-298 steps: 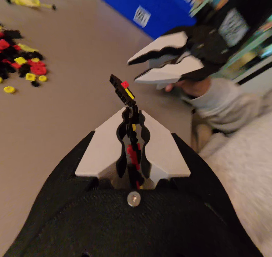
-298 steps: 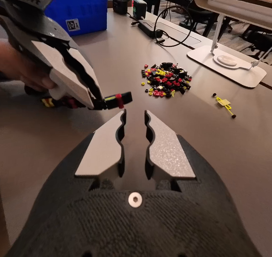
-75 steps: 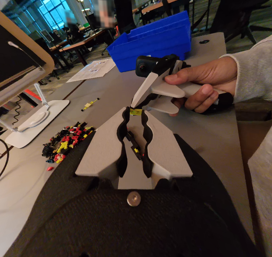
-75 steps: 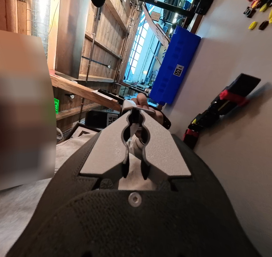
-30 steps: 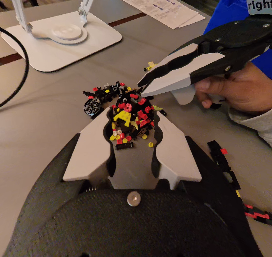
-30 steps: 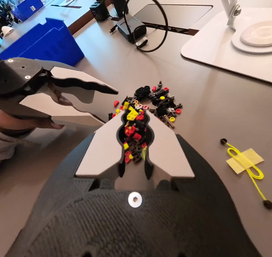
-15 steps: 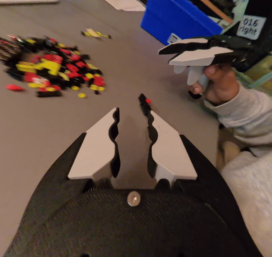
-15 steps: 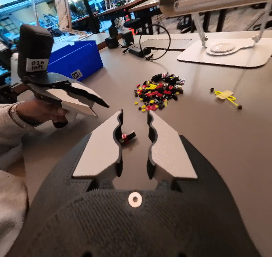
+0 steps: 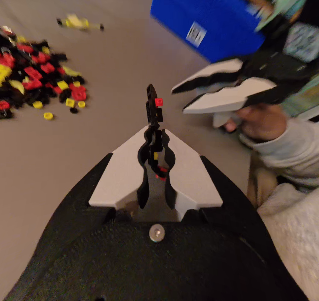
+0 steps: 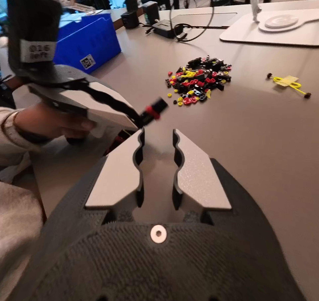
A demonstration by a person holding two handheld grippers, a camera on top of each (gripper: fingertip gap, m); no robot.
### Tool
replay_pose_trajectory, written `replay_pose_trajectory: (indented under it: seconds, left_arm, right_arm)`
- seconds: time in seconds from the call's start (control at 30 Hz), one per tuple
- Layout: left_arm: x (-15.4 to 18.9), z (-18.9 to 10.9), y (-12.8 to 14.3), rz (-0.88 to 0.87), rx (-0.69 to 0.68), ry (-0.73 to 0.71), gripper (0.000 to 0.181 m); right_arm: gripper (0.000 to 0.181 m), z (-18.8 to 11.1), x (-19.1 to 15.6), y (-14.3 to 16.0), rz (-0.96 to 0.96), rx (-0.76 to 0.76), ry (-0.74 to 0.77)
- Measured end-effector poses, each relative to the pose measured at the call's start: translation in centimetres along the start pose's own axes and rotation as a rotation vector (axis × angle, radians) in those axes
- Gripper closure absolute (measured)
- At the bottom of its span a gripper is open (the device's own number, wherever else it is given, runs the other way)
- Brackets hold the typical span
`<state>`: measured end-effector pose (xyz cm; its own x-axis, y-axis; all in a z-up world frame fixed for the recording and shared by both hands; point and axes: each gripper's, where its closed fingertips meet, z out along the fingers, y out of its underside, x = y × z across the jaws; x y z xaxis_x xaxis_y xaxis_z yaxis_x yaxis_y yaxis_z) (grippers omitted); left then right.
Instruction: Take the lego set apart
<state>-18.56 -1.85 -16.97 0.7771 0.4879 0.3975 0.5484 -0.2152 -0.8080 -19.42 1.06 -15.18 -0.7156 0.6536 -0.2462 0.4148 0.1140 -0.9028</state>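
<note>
Lego strip [image 9: 152, 106], black with red and yellow bits, sits pinched in the left gripper [image 9: 154, 130], whose fingers are pressed together on it so its far end sticks out past the tips, clear of the table [image 9: 112, 59]. Over to the left lies the heap of loose pieces [image 9: 34, 78]. Moving right, the blue bin [image 9: 203, 16] stands behind. Further right, the right gripper [image 10: 158, 131] hangs spread and empty just beside the strip's tip.
</note>
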Motion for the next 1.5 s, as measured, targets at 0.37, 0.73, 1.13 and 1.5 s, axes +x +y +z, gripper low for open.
replay_pose_trajectory:
  seconds: [0.37, 0.73, 1.13, 1.5]
  left_arm:
    - [2.9, -2.0, -3.3, 0.000, 0.266, 0.116, 0.173]
    - [4.4, -1.1, -2.6, 0.065, 0.274, 0.079, 0.172]
    - [4.4, -2.5, -3.2, -0.102, 0.283, 0.263, 0.146]
    - [3.3, -2.2, -2.0, -0.336, 0.195, 0.348, 0.166]
  right_arm:
    - [0.157, -0.8, -3.2, -3.5, 0.453, 0.320, -0.306]
    - [0.168, -0.7, -3.7, -3.1, 0.275, 0.244, -0.223]
    - [0.169, 0.6, -4.8, -0.8, -0.019, 0.060, -0.167]
    - [0.169, 1.0, -5.2, -0.4, -0.328, 0.031, -0.029]
